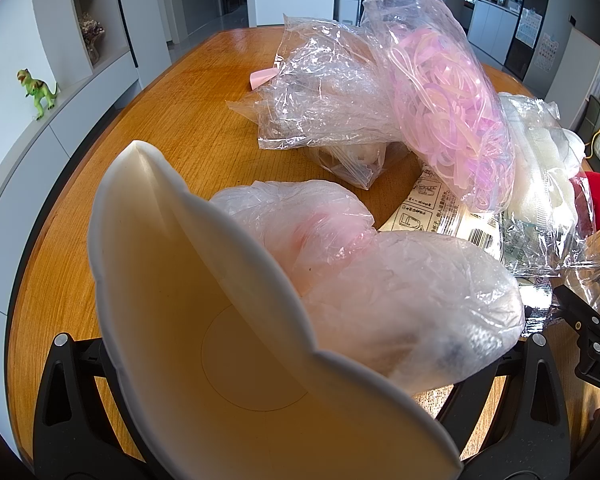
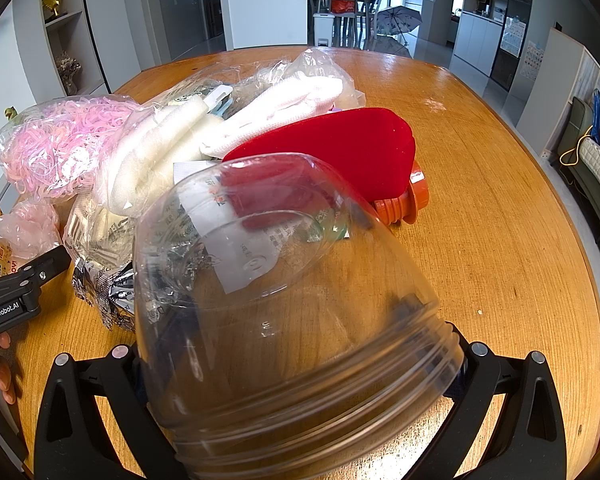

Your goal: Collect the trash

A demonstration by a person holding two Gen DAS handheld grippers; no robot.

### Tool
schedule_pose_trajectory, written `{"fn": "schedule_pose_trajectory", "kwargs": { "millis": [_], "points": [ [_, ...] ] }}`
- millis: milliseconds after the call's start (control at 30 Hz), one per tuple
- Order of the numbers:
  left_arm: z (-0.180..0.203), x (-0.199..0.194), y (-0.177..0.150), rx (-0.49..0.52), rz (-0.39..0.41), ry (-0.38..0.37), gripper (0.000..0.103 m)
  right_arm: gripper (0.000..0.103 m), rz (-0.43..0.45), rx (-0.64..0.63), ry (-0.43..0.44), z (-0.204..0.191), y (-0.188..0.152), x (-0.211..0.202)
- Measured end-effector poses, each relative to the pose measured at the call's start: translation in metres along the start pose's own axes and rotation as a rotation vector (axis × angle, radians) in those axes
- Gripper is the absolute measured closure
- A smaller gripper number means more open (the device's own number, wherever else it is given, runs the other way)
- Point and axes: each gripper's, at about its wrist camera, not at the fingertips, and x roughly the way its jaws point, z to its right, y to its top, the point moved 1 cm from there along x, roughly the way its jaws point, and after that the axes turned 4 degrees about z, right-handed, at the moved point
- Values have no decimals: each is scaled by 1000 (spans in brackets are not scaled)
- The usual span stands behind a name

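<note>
Holding: both grippers carry trash above the table (image 2: 500,184), with no bin or sack showing in either view.
Left gripper (image 1: 284,392): clamped on a crushed white cup (image 1: 204,320) and a wad of cloudy bag (image 1: 380,280) pressed against its right wall; the cup mouth faces the camera and its rim is folded in.
Right gripper (image 2: 300,384): closed on a clear jar (image 2: 284,300) at the threaded neck; the jar's long axis runs up and left from the claw, base pointing toward the pile.
Pile: straight ahead of both claws and near them, lying between the two: a bag of pink bands (image 1: 452,112), a clear crumpled bag (image 1: 320,92), foam sheets in a bag (image 2: 172,144), a red case (image 2: 340,148) with an orange cap (image 2: 404,200) at its near end, and foil wrap (image 2: 108,284).
Nearer arm: the left claw looks nearer the bands and clear bag, the right nearer the red case and cap; since both are full, I judge a drop-off must come first.
Hidden: where the trash goes cannot be told. The cup and jar cover each gripper's fingertips, so the exact grip points are masked. The jar's lower half is blurred. Whatever lies under the pile is covered.
Cut off: the left gripper shows only partly at the right view's left edge, with a few fingertips (image 2: 3,376) below it.
</note>
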Motion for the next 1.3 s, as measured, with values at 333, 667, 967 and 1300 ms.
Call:
{"fn": "schedule_pose_trajectory", "kwargs": {
  "millis": [333, 667, 967, 1300],
  "points": [
    [0, 0, 0, 1, -1, 2, 6, 2, 0, 1, 1, 0, 0, 1],
    [0, 0, -1, 0, 0, 0, 6, 2, 0, 0, -1, -2, -1, 1],
    [0, 0, -1, 1, 0, 1, 6, 2, 1, 1, 1, 0, 0, 1],
    [0, 0, -1, 1, -1, 1, 6, 2, 1, 1, 1, 1, 0, 0]
  ]
}}
